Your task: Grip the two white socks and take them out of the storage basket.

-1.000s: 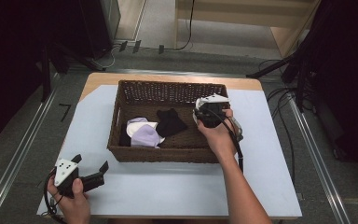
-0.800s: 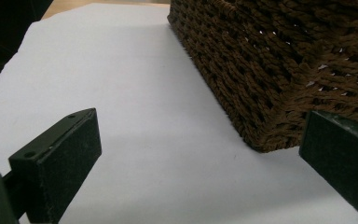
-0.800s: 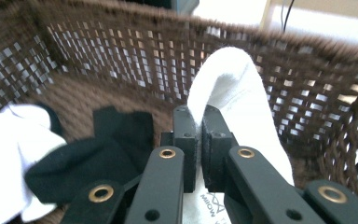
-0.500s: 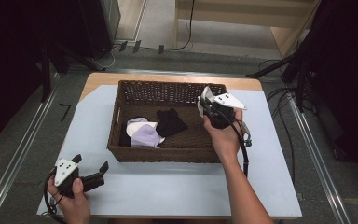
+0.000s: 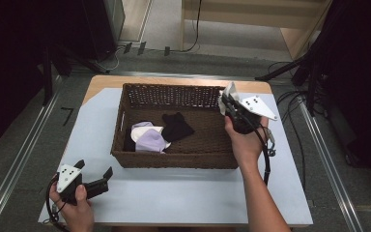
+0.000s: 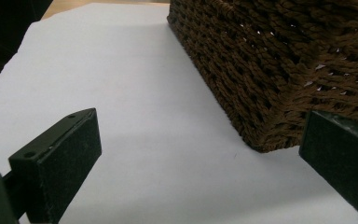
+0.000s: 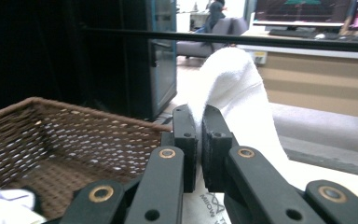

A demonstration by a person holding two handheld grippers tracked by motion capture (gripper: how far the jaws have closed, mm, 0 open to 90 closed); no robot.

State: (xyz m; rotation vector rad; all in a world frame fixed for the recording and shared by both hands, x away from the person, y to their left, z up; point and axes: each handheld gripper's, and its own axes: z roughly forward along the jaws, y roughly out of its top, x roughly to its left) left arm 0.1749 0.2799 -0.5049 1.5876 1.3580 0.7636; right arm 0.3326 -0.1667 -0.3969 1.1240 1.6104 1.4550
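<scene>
Cloth, soft and light, is pinched at one edge by right claw; left claw is held wide

A lab or office workspace — a paper-covered table on floor rails, cables, monitors beyond.

Rough brown wicker basket, soft white terry cloth, smooth matt table sheet.
</scene>
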